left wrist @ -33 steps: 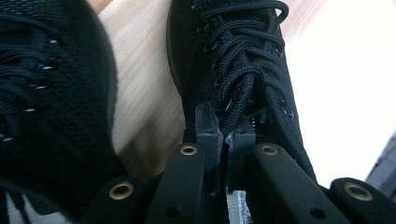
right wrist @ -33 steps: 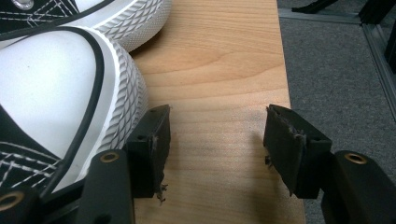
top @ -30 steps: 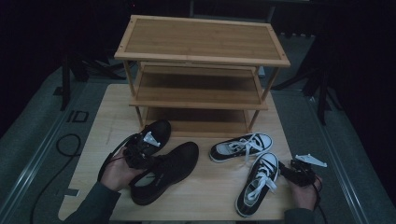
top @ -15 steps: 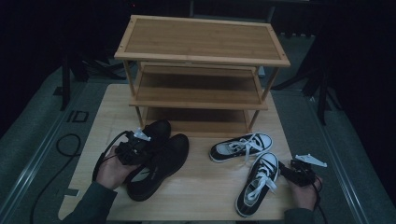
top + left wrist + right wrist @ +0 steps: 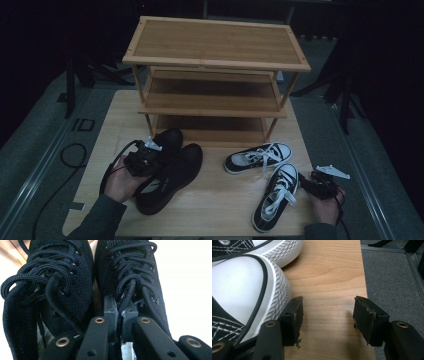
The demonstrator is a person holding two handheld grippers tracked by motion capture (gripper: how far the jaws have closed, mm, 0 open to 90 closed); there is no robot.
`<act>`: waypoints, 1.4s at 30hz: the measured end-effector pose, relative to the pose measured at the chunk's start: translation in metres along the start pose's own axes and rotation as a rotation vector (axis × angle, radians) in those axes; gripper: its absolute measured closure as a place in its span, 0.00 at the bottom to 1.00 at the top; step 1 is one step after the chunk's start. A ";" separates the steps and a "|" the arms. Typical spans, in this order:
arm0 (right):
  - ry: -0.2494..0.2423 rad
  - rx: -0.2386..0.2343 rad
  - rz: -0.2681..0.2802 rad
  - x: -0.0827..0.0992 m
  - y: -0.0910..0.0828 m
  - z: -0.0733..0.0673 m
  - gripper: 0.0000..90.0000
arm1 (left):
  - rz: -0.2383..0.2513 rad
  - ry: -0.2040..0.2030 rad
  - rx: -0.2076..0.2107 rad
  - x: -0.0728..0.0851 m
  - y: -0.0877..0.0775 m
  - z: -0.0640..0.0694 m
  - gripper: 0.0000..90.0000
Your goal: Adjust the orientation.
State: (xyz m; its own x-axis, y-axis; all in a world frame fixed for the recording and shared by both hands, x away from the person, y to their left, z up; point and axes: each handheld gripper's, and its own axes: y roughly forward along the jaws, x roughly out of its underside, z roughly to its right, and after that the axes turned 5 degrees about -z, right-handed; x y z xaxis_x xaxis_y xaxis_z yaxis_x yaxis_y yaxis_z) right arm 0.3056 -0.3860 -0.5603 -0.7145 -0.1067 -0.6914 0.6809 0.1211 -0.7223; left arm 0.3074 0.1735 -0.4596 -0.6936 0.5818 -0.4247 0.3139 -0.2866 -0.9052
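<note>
Two black lace-up shoes lie side by side at the table's front left, one farther back and one nearer. My left gripper sits over their openings. In the left gripper view its jaws have just been opening: a thin slit parts the pads at the laces of the right-hand shoe, beside the other shoe, and they press on nothing. Two black-and-white sneakers lie at the front right, one crosswise, one pointing away. My right gripper stands open beside the white toe cap.
A three-shelf bamboo rack stands at the back of the wooden table, its lower shelves bare. Grey floor and a dark rail run along the table's right edge. A black cable loops on the floor at the left.
The nearer black shoe has swung left with my left hand and now lies close beside the other black shoe. The right hand and both sneakers have stayed put.
</note>
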 end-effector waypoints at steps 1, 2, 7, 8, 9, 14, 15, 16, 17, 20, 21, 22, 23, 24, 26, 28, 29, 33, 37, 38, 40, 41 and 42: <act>0.000 0.000 0.000 0.000 0.000 0.000 0.45 | 0.001 0.001 -0.001 0.000 -0.001 0.000 0.91; 0.000 0.000 0.000 0.000 0.000 0.000 0.45 | 0.001 0.002 0.002 0.000 -0.002 0.000 0.89; 0.000 0.000 0.000 0.000 0.000 0.000 0.45 | 0.004 -0.004 -0.005 0.001 -0.007 0.001 0.80; 0.000 0.000 0.000 0.000 0.000 0.000 0.45 | 0.003 -0.004 -0.011 0.002 -0.007 0.001 0.78; 0.000 0.000 0.000 0.000 0.000 0.000 0.45 | 0.001 -0.001 -0.012 0.002 -0.008 0.001 0.76; 0.001 0.000 0.000 0.000 0.000 0.000 0.45 | -0.013 -0.003 -0.031 0.003 -0.009 0.002 0.69; 0.001 0.000 0.000 0.000 0.000 0.000 0.45 | -0.013 -0.002 -0.031 0.003 -0.009 0.002 0.68; 0.000 0.000 0.000 0.000 0.000 0.000 0.45 | -0.014 0.001 -0.033 0.004 -0.010 0.003 0.68; 0.000 0.000 0.000 0.000 0.000 0.000 0.45 | -0.013 0.005 -0.036 0.004 -0.010 0.003 0.67; 0.000 0.000 0.000 0.000 0.000 0.000 0.45 | -0.004 0.004 -0.042 0.005 -0.012 0.004 0.64; 0.000 0.000 0.000 0.000 0.000 0.000 0.45 | -0.002 0.006 -0.043 0.005 -0.013 0.004 0.63; 0.000 0.000 0.000 0.000 0.000 0.000 0.45 | -0.001 0.008 -0.043 0.005 -0.013 0.005 0.62; 0.000 0.000 0.000 0.000 0.000 0.000 0.45 | -0.002 0.008 -0.041 0.006 -0.014 0.004 0.62; 0.000 0.000 0.000 0.000 0.000 0.000 0.45 | 0.000 0.008 -0.040 0.006 -0.015 0.004 0.61; 0.000 0.000 0.000 0.000 0.000 0.000 0.45 | 0.001 0.011 -0.039 0.007 -0.016 0.004 0.61; 0.001 0.000 0.000 0.000 0.000 0.000 0.45 | 0.002 0.009 -0.039 0.007 -0.016 0.004 0.59; 0.000 0.000 0.000 0.000 0.000 0.000 0.45 | 0.002 0.010 -0.031 0.007 -0.017 0.003 0.58; 0.001 -0.001 0.000 0.000 0.000 0.000 0.45 | -0.007 0.023 -0.018 0.008 -0.019 0.003 0.56; 0.000 0.000 0.000 0.000 0.000 0.000 0.45 | 0.004 0.037 -0.012 0.010 -0.024 0.003 0.52; 0.000 0.000 0.000 0.000 0.000 0.000 0.45 | 0.007 0.033 -0.017 0.011 -0.024 0.003 0.52; 0.000 0.000 0.000 0.000 0.000 0.000 0.45 | 0.007 0.038 -0.015 0.011 -0.025 0.003 0.50; 0.000 0.000 0.000 0.000 0.000 0.000 0.45 | 0.008 0.038 -0.015 0.012 -0.026 0.002 0.50; 0.000 0.000 0.000 0.000 0.000 0.000 0.45 | 0.010 0.031 -0.017 0.012 -0.026 0.002 0.50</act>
State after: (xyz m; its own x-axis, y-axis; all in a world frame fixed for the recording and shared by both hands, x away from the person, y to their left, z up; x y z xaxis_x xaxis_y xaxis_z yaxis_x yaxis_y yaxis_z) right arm 0.3056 -0.3860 -0.5603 -0.7144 -0.1068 -0.6915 0.6810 0.1211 -0.7222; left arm 0.2892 0.1863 -0.4407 -0.6700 0.6023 -0.4339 0.3322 -0.2794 -0.9009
